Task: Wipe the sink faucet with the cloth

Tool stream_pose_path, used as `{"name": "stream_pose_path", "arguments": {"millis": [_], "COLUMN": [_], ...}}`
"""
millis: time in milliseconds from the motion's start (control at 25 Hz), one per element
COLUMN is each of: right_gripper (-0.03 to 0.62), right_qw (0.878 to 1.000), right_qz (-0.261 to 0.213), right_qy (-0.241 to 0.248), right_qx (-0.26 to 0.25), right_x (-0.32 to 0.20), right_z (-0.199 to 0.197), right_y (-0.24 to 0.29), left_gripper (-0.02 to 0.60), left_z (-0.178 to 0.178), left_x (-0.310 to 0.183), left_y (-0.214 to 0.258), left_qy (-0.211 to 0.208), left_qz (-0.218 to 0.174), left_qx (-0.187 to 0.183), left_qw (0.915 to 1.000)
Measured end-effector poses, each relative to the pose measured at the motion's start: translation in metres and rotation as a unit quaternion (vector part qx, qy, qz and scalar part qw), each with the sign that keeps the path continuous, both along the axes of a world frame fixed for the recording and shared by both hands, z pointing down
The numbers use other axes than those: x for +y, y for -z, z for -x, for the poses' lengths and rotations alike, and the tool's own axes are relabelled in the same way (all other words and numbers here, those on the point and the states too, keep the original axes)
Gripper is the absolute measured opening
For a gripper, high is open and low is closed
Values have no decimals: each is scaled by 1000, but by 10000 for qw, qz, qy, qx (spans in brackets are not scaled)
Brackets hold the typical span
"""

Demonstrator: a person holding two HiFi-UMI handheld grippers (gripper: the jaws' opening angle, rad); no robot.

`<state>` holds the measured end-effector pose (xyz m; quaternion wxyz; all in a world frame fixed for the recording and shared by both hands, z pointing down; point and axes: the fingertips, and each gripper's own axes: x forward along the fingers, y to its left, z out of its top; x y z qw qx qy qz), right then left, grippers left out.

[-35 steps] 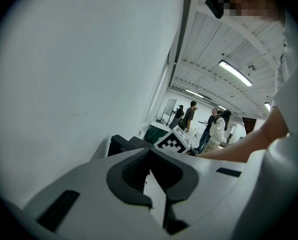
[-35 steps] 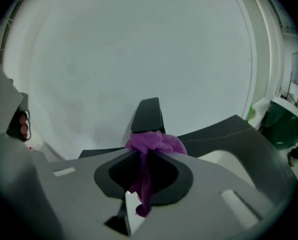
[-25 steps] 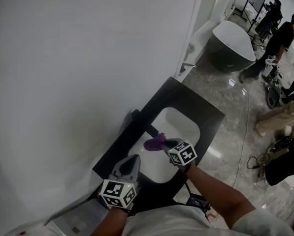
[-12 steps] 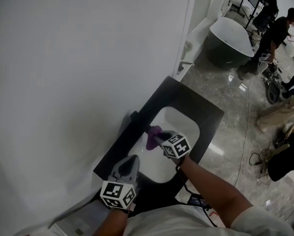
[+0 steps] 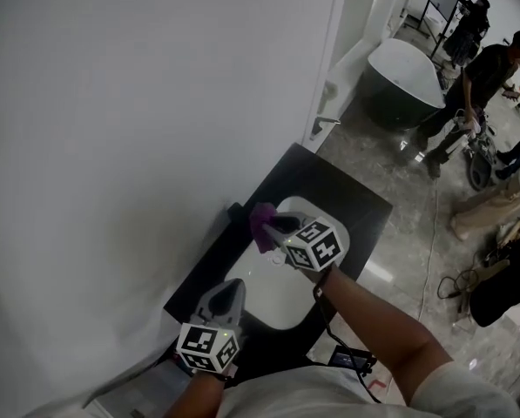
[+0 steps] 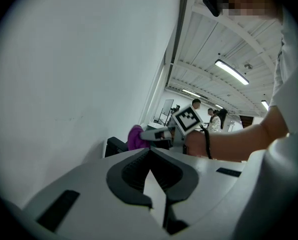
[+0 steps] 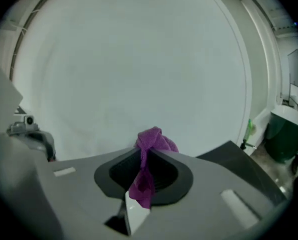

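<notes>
My right gripper (image 5: 273, 225) is shut on the purple cloth (image 5: 261, 221), held over the back edge of the white sink (image 5: 281, 294). The cloth is right beside the black faucet (image 5: 237, 210) at the wall; I cannot tell whether they touch. In the right gripper view the cloth (image 7: 149, 143) bunches out past the shut jaws, facing the white wall. My left gripper (image 5: 232, 285) hangs shut with nothing in it over the counter's near left corner. From the left gripper view I see the cloth (image 6: 135, 137), the right gripper (image 6: 151, 133) and the faucet (image 6: 116, 145) ahead.
The sink sits in a black counter (image 5: 355, 212) against a white wall (image 5: 138, 103). A dark bathtub (image 5: 403, 72) stands further along the wall. People (image 5: 477, 90) and cables occupy the marble floor to the right.
My right gripper has carried the cloth from over the sink basin back and left to the faucet by the wall. The left gripper has stayed in place.
</notes>
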<state>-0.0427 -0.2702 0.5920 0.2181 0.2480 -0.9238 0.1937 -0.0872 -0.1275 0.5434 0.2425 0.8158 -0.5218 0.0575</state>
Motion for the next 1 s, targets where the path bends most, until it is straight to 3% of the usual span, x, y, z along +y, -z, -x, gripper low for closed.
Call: {"name": "stream_pose_path", "arguments": {"millis": [160,280,640,800,1000], "right_gripper": [52,52,51,52,52], "right_qw": [9990,9981,9979,9995,9961], "right_qz": [-80,34,331,-110,-773], "right_qy": [361,364,23,-114,-263], "right_qx": [244,488,562,289,-344], "right_x": [-30,-28,53,78,80], "right_z": [55,66,-21,-43,-42], "right_y": [0,-31,-52,1,103], "left_gripper": [6,6,6,6,6], "left_z": [6,9,3,-4,-8], "left_x": [3,4,6,2,-24], "left_y": [0,0,15,42,99], "left_qy": [69,110,119,76,14], "left_qz": [2,8,-116,-302,-787], "left_qx": [-18,-27,-93,-179,-264], "left_qw": [10000,9999,9998,9994,9965]}}
